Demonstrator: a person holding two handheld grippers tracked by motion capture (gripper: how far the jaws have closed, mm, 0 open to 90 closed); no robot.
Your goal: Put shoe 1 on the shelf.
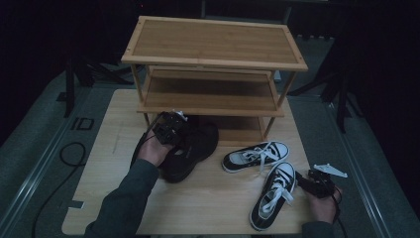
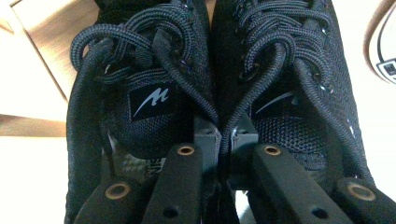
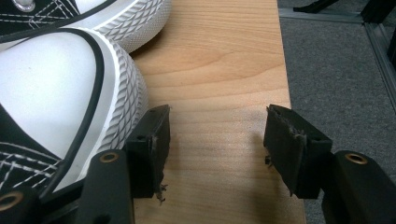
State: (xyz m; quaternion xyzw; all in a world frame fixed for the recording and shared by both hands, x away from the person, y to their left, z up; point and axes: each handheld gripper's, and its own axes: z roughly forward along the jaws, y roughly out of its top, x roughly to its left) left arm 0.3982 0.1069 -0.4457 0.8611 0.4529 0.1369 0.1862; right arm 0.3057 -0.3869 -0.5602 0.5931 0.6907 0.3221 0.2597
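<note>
Left forearm, in a dark grey-green sleeve, enters from the bottom edge and angles up toward the three-tier wooden shoe rack [image 1: 214,64], the landmark used here. The left hand [image 1: 154,148] grips the black two-jaw left tool [image 1: 171,130] just in front of the rack's lowest shelf, near its left leg. In the left gripper view its jaws stand nearly together, pinching the adjoining inner collars of a pair of black mesh lace-up trainers [image 1: 190,148]. The right hand [image 1: 324,207] lies well in front of the rack's right end, low over the tabletop, holding the black right tool [image 1: 303,182], grey three-cornered plate uppermost. Its jaws stand wide apart, gripping nothing.
</note>
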